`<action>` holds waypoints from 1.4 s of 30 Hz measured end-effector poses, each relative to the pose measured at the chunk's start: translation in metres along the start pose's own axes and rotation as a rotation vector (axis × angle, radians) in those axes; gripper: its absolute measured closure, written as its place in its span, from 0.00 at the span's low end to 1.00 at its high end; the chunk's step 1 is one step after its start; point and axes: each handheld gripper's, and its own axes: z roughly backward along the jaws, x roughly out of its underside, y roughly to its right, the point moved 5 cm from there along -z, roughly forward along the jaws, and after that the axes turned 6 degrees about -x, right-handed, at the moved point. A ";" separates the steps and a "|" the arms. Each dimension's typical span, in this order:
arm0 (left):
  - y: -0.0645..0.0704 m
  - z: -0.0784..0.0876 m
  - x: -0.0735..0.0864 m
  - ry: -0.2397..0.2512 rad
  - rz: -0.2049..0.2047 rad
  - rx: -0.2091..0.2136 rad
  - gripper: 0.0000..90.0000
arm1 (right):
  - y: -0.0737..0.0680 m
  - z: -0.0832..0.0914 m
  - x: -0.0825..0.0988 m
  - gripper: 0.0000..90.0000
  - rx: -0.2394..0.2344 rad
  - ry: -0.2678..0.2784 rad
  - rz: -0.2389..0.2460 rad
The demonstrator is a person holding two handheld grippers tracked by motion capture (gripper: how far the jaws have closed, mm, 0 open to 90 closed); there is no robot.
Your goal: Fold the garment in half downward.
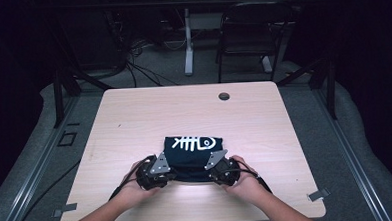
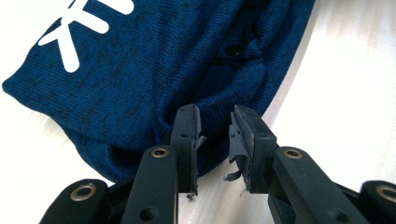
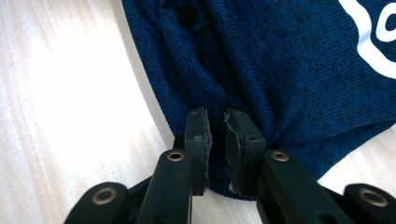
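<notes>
A dark blue folded shirt with a white fish-bone print lies on the light wooden table near its front edge. My left gripper sits at the shirt's near left corner. In the left gripper view its jaws stand apart over the bunched hem, with a gap between the worn pads. My right gripper is at the near right corner. In the right gripper view its jaws stand close together, and puckered fabric fills the narrow gap between them.
A small round grommet is set in the table's far side. Beyond the table stand a black chair and a white desk leg, with cables on the grey floor. Bare tabletop surrounds the shirt.
</notes>
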 end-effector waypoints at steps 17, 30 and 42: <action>-0.011 -0.001 -0.001 0.023 0.103 -0.033 0.76 | 0.017 0.003 0.000 0.78 -0.015 0.041 -0.081; -0.019 0.016 -0.003 0.059 0.166 -0.041 0.67 | 0.004 0.016 -0.007 0.65 -0.026 0.073 -0.078; -0.036 0.039 0.013 0.100 0.261 -0.093 0.60 | 0.007 0.038 0.001 0.59 0.010 0.105 -0.115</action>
